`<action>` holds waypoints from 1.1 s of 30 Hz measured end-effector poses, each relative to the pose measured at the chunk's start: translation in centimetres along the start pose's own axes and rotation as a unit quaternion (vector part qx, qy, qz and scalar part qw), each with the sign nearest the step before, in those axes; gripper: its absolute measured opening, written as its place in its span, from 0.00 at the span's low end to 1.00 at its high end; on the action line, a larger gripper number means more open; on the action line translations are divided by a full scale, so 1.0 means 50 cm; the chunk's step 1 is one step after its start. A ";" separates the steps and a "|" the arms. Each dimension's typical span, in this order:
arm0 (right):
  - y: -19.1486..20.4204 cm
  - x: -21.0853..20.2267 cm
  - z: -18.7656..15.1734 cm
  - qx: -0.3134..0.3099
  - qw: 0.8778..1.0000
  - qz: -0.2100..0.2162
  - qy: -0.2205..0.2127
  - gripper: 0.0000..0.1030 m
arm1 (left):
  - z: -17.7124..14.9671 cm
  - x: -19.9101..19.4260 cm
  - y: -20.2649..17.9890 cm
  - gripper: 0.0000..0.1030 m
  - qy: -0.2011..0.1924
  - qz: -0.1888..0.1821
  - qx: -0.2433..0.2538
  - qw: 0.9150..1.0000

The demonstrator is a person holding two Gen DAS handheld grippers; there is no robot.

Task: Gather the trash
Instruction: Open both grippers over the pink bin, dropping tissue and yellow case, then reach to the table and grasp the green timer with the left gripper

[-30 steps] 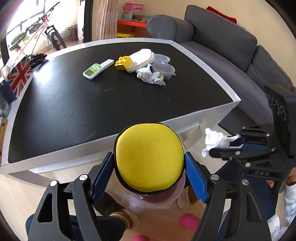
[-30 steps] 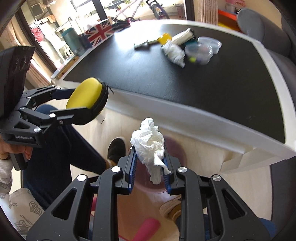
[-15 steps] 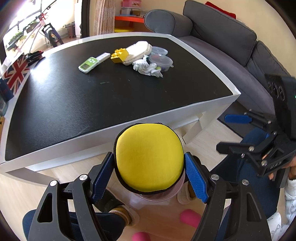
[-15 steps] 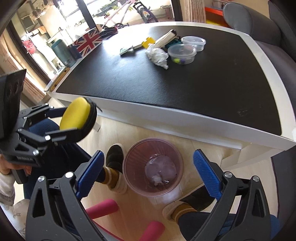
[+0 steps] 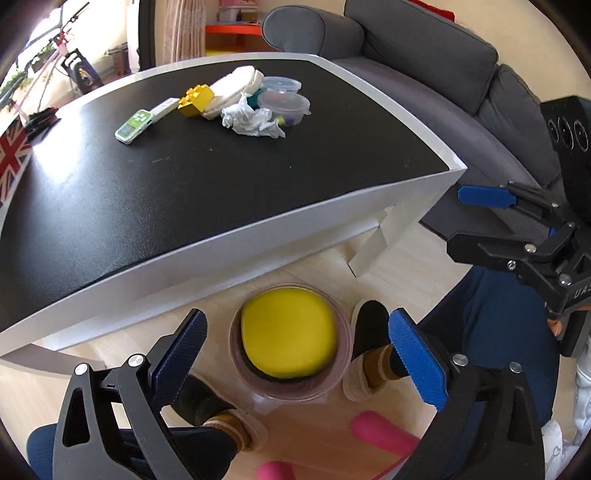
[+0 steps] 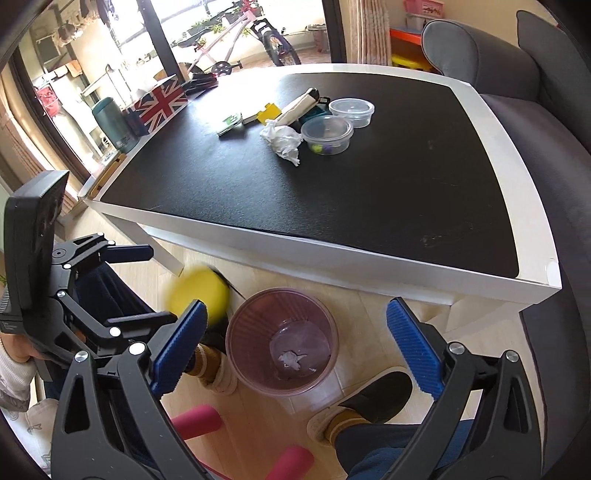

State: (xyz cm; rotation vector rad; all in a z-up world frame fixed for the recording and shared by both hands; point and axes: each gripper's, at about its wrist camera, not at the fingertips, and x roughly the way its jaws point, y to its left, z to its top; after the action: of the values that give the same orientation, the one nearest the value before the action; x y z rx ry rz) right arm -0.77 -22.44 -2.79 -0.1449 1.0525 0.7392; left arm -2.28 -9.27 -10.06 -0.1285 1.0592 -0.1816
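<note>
The left hand-held gripper (image 5: 295, 358) has spread apart, releasing the round yellow padded case (image 5: 289, 345), now blurred over the translucent purple plastic bin (image 6: 282, 341) at its twelve o'clock. Only the right view shows white crumpled tissue (image 6: 292, 358) at the bin's bottom, between the wide-open right hand-held gripper (image 6: 295, 354) fingers.

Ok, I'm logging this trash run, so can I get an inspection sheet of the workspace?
Surface: black table top, white rim; wood floor below.
Job's things: purple bin on the floor, white wad at its bottom; yellow case, blurred, over its mouth; crumpled tissue on the table.
Clutter: remote, yellow brick, white pouch, two lidded tubs.
Grippers: left gripper open, empty; right gripper open, empty.
Cables: nothing seen.
Surroundings: grey sofa, bicycle, flag box.
</note>
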 end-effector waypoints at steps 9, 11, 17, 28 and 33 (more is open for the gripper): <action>0.003 0.004 0.000 -0.001 1.000 0.005 0.000 0.93 | 0.000 -0.013 0.014 0.93 -0.003 0.009 -0.016 1.000; 0.005 0.004 0.001 -0.001 1.000 0.006 0.001 0.93 | 0.000 -0.016 0.015 0.93 -0.004 0.011 -0.015 1.000; 0.010 0.001 0.005 -0.004 1.000 0.007 0.000 0.93 | 0.006 -0.034 0.020 0.93 -0.016 0.014 -0.019 1.000; 0.021 -0.026 0.051 -0.016 1.000 0.007 -0.020 0.93 | 0.042 -0.087 0.043 0.93 -0.056 0.028 -0.030 0.998; 0.016 -0.032 0.088 -0.018 0.999 0.008 -0.033 0.94 | 0.075 -0.108 0.065 0.93 -0.073 0.037 -0.035 0.996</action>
State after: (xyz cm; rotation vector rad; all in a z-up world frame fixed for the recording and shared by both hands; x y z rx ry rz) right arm 1.51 -20.63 0.94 -0.1428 0.9793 0.7723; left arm -1.32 -4.88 -4.25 -0.1634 0.9225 -0.0679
